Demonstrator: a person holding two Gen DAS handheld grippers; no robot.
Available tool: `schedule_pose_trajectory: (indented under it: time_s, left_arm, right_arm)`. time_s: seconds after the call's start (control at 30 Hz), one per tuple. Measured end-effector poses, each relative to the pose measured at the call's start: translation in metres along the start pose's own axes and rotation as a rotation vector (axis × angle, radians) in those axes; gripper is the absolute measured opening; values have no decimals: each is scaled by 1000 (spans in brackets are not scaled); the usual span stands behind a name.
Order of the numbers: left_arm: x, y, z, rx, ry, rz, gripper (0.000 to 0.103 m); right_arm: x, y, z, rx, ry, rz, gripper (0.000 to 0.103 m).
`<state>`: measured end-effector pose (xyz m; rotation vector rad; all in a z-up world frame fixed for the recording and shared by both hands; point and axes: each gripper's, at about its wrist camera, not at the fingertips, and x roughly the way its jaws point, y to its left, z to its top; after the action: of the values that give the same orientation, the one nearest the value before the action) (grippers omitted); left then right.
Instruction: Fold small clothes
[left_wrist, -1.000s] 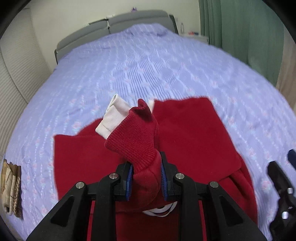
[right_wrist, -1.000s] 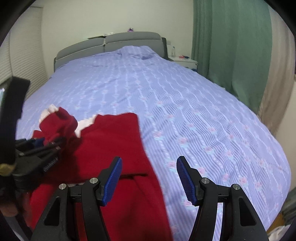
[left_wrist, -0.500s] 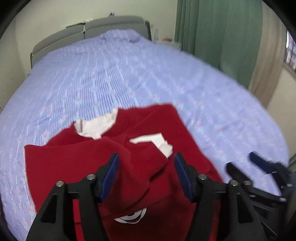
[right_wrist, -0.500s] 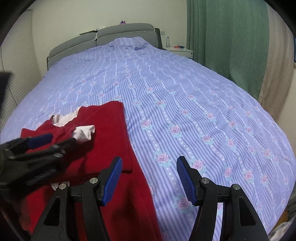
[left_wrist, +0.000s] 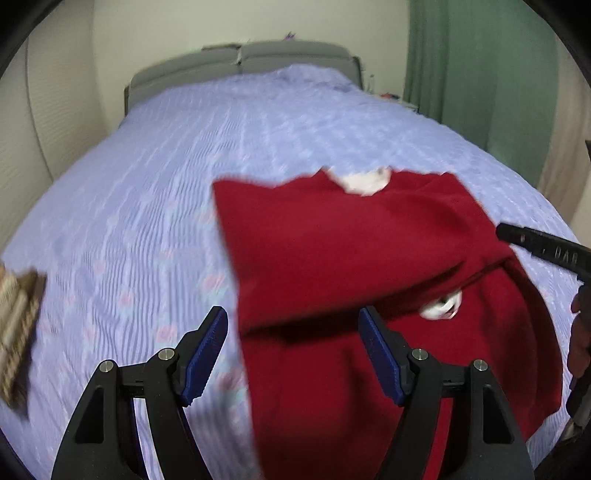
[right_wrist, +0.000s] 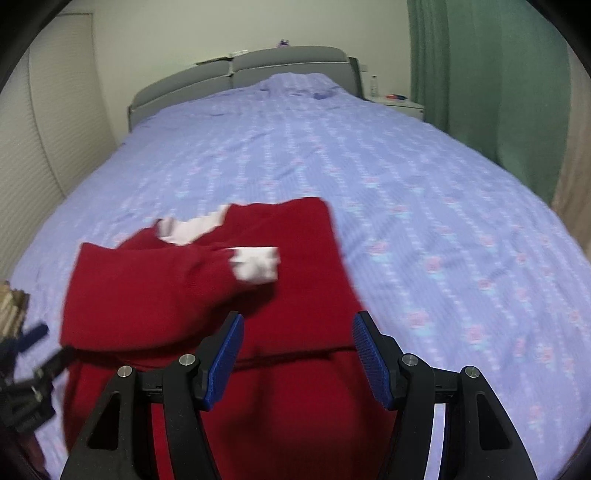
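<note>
Lilac striped bedspread (right_wrist: 424, 206) with small pink flowers served as work surface, filling both views. Nearest the lens, left gripper (left_wrist: 293, 347) hovered with fingers wide apart and empty, straddling the near left edge of red sweater (left_wrist: 362, 258). Right gripper (right_wrist: 297, 349) likewise spread wide, gripping nothing, poised above the lower body of the sweater. Further out, one sleeve lay folded across the chest, white cuff (right_wrist: 256, 264) resting on red fabric; white collar (right_wrist: 192, 230) visible at the far edge. Beyond, grey headboard (right_wrist: 240, 70), green curtain (right_wrist: 491, 85) and a nightstand with small items. At far left, a beige woven object (left_wrist: 16, 325), unidentified. Probable risk: folded sleeve slipping off when the hem is lifted, caused by loose knit and a soft, yielding surface; uneven grasp heights likely to skew the fold. Faint lettering present on the right gripper's side in the left view, not legible. No other readable labels.
</note>
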<state>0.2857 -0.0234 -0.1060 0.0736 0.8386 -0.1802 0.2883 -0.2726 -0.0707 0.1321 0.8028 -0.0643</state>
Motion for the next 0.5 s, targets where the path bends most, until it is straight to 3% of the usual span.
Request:
schedule_pose_trajectory:
  time_s: [0.2, 0.3, 0.47, 0.5]
  left_arm:
    - [19, 9, -10, 0, 30, -9, 73]
    - [25, 6, -8, 25, 11, 44, 72]
    - [39, 23, -5, -82, 11, 19, 71]
    - [41, 24, -4, -89, 12, 33, 64]
  right_arm:
    - [20, 29, 2, 10, 38, 19, 61]
    - [20, 31, 3, 16, 36, 11, 61]
    - [10, 21, 4, 89, 27, 42, 61]
    - [11, 21, 4, 95, 31, 50, 61]
